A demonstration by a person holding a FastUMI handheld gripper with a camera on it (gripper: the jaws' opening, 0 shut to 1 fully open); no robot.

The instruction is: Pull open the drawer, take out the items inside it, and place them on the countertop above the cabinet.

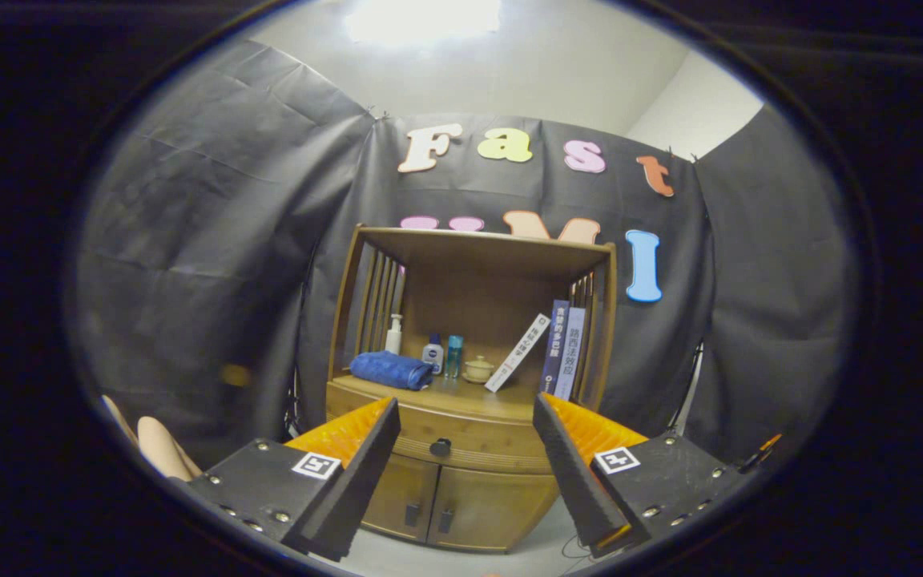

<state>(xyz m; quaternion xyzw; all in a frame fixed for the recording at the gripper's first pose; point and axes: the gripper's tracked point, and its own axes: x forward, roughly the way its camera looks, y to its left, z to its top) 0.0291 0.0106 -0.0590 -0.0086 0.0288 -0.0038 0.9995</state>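
The jaws are shown spread wide, with nothing held between them; the gripper [465,449] is poised in front of the wooden cabinet [469,481] and well apart from it. The drawer [477,437] is seen shut, its front lying as a broad band directly ahead of and beyond the fingers, framed in the gap between them. The long axis of the drawer front is laid crosswise to the fingers, from side to side, and its face is turned straight toward the gripper. The dark round knob [440,446] is set at the middle of the front, nearer the left finger than the right, and is pointed outward along the line of approach.

Above the drawer the countertop [461,391] is occupied by a rolled blue towel [390,370], small bottles [433,353], a small lidded pot [478,369] and books [562,349]. Two closed doors [453,505] are seen under the drawer.

The contents of the drawer are hidden. The opening pull is judged not yet begun; a forward advance, slightly leftward, is judged to be required before the knob can be gripped.
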